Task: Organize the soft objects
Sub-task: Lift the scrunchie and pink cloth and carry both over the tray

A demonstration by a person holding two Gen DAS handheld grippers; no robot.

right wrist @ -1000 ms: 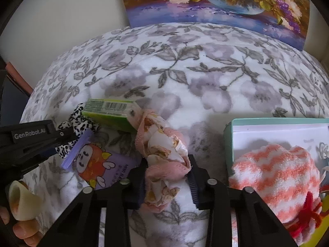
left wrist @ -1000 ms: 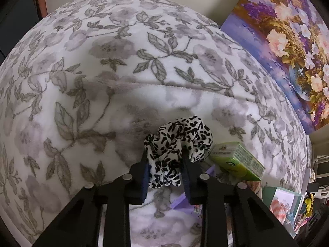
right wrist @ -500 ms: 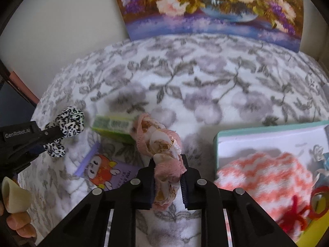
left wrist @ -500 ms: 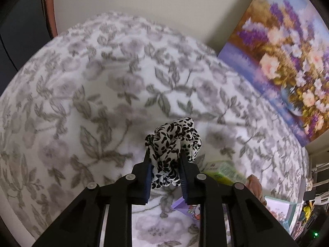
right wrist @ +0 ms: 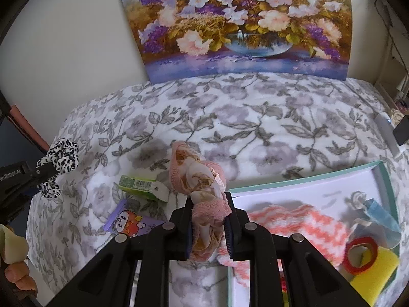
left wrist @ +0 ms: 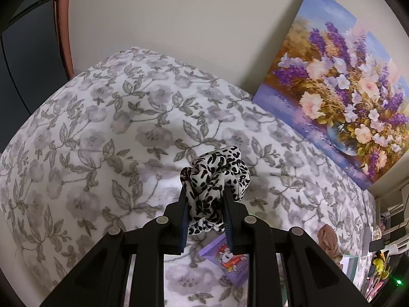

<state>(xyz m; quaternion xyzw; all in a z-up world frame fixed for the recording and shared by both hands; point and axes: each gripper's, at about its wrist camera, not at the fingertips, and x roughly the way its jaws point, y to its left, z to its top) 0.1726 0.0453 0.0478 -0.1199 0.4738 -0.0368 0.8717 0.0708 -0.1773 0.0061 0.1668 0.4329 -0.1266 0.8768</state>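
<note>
1. Floral fleece blanket point(right wrist: 255, 117), white with grey leaves and blooms, covers the surface in front of you; a canvas painting of flowers point(right wrist: 237, 23) leans on the cream wall behind it.

2. Your left gripper point(left wrist: 204, 202) is closed on a black-and-white leopard-print scrunchie point(left wrist: 217, 176), which bulges above the pads and hangs clear of the blanket.

3. Your right gripper point(right wrist: 208, 220) is clamped tight on a pink floral scrunchie point(right wrist: 196, 176). Its long axis runs along the fingers, and most of the fabric stands out beyond the tips.

4. Below and to the right of your right gripper sits an open teal-rimmed box point(right wrist: 383, 168). It already holds a coral-and-white striped fuzzy sock point(right wrist: 294, 220), a red tape ring point(right wrist: 360, 253), a yellow sponge point(right wrist: 383, 276) and a blue strip.

5. Loose on the blanket, between your two grippers, lie a green carton point(right wrist: 140, 183) and a purple cartoon-printed packet point(right wrist: 130, 223).

6. The relation that matters: the box lies just right of the pink scrunchie, so your right hand is much the nearer. The leopard scrunchie is well away on the far left, with the carton and packet between it and the box.

7. Likely next move: carry the pink scrunchie rightward over the box rim and release it beside the sock, then bring the left one across.
</note>
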